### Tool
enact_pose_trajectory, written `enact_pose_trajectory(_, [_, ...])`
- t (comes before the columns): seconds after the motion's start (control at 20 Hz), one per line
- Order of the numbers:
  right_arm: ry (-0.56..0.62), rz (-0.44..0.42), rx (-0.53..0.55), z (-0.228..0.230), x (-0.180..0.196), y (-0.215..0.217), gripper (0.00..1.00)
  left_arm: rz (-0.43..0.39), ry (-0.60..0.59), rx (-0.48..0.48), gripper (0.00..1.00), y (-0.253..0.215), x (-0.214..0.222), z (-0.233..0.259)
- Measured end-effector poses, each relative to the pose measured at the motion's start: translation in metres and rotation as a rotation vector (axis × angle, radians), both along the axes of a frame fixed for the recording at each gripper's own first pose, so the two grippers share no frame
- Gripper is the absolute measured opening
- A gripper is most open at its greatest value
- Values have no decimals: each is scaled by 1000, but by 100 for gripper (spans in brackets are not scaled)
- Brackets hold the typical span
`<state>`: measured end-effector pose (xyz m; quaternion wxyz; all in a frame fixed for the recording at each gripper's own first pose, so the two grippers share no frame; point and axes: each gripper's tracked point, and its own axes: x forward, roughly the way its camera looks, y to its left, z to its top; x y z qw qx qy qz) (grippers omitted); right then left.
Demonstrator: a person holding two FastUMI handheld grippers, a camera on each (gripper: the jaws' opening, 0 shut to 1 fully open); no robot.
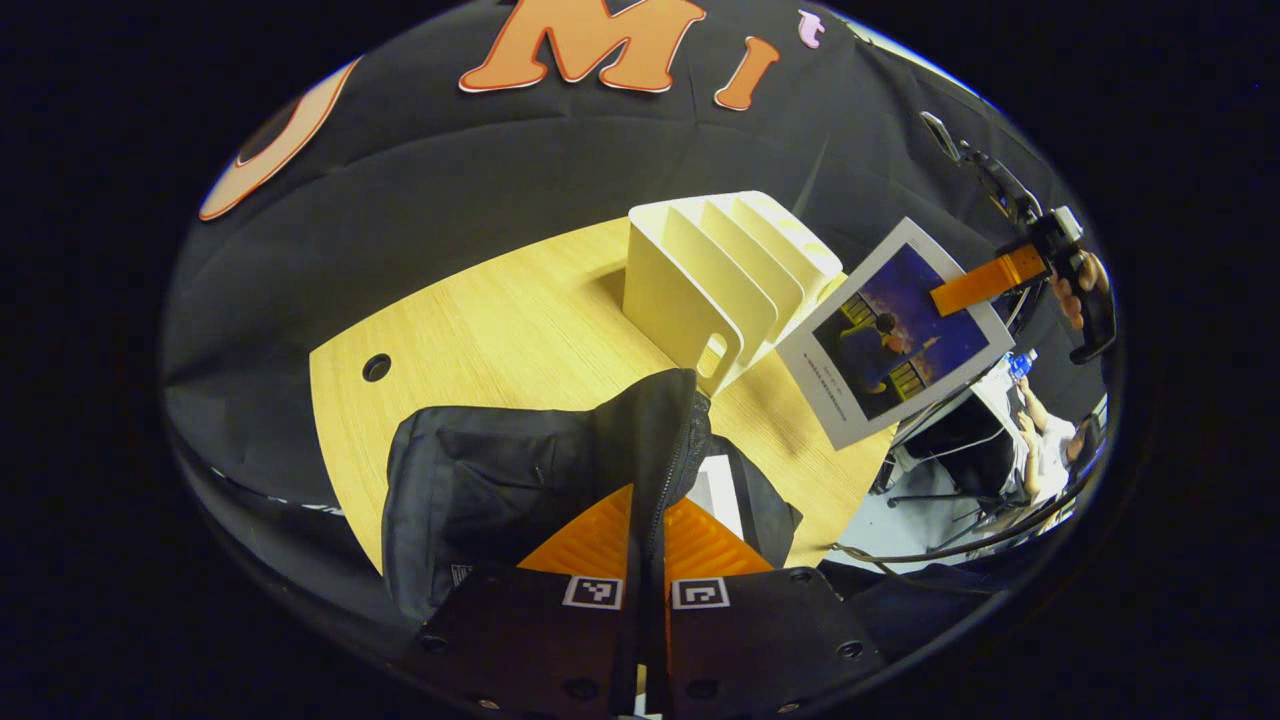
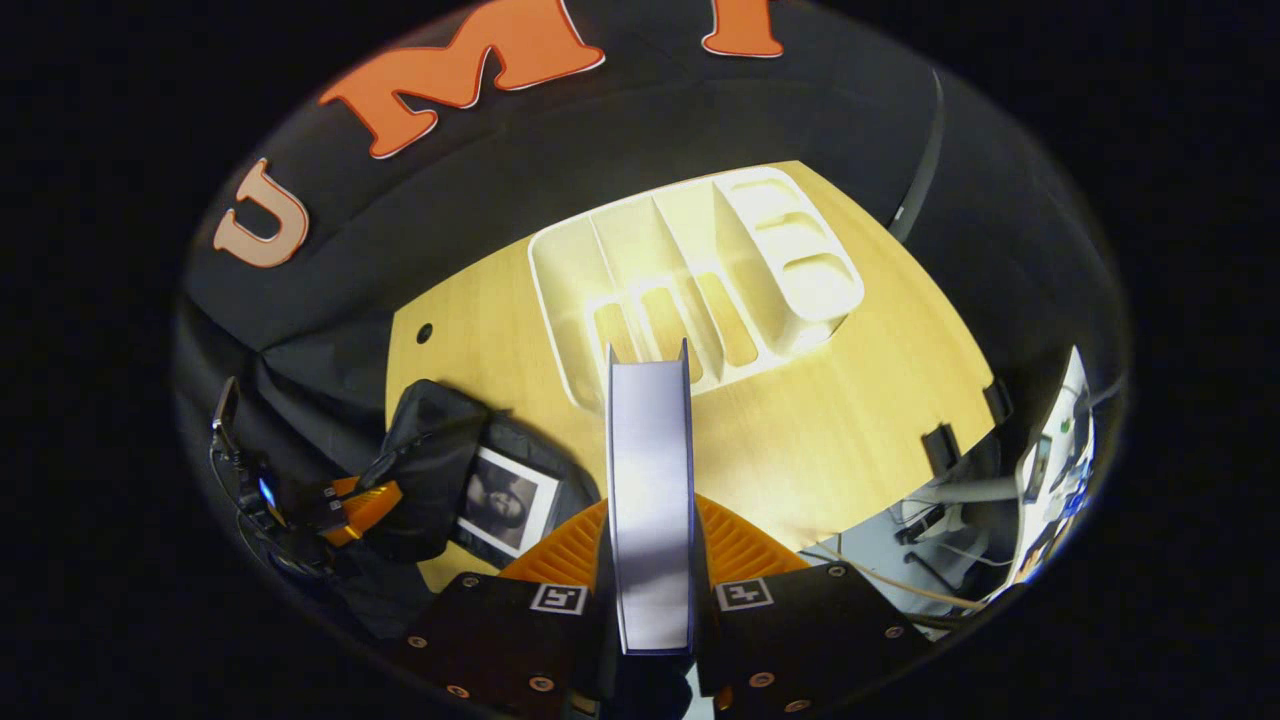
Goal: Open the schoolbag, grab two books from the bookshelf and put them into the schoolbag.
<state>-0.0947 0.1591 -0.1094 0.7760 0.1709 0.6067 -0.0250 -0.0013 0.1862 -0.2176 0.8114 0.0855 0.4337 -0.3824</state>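
In the left gripper view, the left gripper (image 1: 647,545) is closed on the zipper edge of the black bag (image 1: 520,480), both fingers pressing the raised flap between them. The bag sits on the wooden table (image 1: 480,330), and a book (image 1: 722,490) lies inside its opening. Behind the bag stands the white shelf (image 1: 725,275), its slots bare. To the right, the right gripper (image 1: 975,282) holds a second book (image 1: 895,335) in the air, cover facing this camera, just beside the shelf.

In the right gripper view, the right gripper (image 2: 650,580) is clamped on the second book (image 2: 650,480), seen edge-on between the fingers, above the table (image 2: 850,400). The shelf (image 2: 690,280) lies beyond. Lower left, the bag (image 2: 440,470) is open with the first book (image 2: 505,500) inside, and the left gripper (image 2: 365,505) grips its edge.
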Motion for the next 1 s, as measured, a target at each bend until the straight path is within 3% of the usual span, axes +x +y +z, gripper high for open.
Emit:
enact_pose_trajectory(0.4, [-66, -80, 214, 13, -21, 71, 32, -58, -31, 2, 4, 0, 0, 6])
enact_pose_trajectory(0.6, [-116, -106, 348, 9, -22, 103, 32, -39, -33, -10, 4, 1, 1, 9])
enact_pose_trajectory(0.9, [-150, -139, 491, -18, -13, 150, 32, -50, -60, -35, 4, -3, -3, 18])
enact_pose_trajectory(1.0, [-165, -144, 490, -33, -10, 157, 32, -40, -63, -37, 4, -2, -2, 20])
